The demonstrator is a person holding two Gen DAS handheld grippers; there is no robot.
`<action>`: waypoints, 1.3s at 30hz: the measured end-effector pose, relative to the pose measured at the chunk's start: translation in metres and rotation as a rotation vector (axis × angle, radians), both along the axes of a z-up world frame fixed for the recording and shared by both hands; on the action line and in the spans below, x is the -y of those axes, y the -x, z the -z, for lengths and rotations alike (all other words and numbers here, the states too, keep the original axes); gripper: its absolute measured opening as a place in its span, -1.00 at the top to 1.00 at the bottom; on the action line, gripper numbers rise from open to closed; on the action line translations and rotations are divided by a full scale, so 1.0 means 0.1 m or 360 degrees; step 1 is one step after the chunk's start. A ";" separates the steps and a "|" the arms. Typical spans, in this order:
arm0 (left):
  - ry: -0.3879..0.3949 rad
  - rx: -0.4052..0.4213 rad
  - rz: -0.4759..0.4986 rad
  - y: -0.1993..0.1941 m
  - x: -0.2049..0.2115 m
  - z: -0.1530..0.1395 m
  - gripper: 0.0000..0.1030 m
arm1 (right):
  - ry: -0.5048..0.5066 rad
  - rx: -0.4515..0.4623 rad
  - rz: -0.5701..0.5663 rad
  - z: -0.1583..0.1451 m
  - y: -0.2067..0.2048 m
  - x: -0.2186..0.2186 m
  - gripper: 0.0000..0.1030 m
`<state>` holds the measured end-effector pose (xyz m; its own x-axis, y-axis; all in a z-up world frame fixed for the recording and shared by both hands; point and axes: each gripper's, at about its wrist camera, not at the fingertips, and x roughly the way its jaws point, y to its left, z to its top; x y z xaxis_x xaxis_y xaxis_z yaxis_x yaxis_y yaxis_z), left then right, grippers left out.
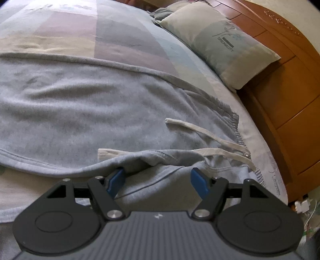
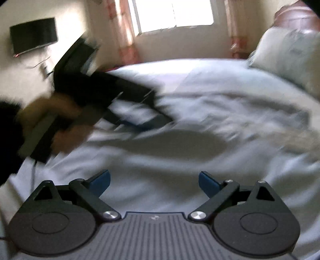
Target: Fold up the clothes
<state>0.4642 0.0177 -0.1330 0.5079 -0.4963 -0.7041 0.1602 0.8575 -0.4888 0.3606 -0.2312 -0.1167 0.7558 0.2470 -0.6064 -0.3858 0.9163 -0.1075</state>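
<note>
Grey sweatpants [image 1: 84, 112] lie spread across the bed, waistband end toward the right with two cream drawstrings [image 1: 210, 134] trailing over it. My left gripper [image 1: 158, 180] is open and low over a raised fold of the grey fabric near the waistband; its left blue pad [image 1: 116, 180] is tucked under the fold's edge. In the blurred right wrist view my right gripper [image 2: 154, 182] hangs open above the pale cloth with nothing between its fingers. The left gripper [image 2: 112, 100] shows there as a dark shape held by a hand [image 2: 60, 120] at the left.
A pillow [image 1: 220, 40] leans on the wooden headboard [image 1: 280, 90] at the right. The patterned bedsheet [image 1: 112, 26] stretches beyond the pants. A window [image 2: 174, 14] with curtains and a dark wall screen [image 2: 33, 35] stand across the room. The bed's edge drops off at the right.
</note>
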 end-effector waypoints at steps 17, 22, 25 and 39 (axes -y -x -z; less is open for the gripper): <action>-0.0737 0.0279 0.0361 1.08 0.25 -0.14 -0.51 | 0.0953 0.0283 -0.0130 0.30 -0.82 -0.13 -0.89; -0.0786 0.0285 0.0408 1.15 0.30 0.01 -0.51 | 0.1041 0.0357 -0.0092 0.37 -1.03 -0.28 -0.90; -0.0748 0.0275 0.0400 1.14 0.28 0.05 -0.52 | 0.1061 0.0380 -0.0059 0.43 -1.16 -0.32 -0.96; -0.0763 0.0257 0.0322 1.38 0.12 -0.02 -0.52 | 0.0613 0.0774 -0.0179 -0.30 -0.18 -0.17 -1.00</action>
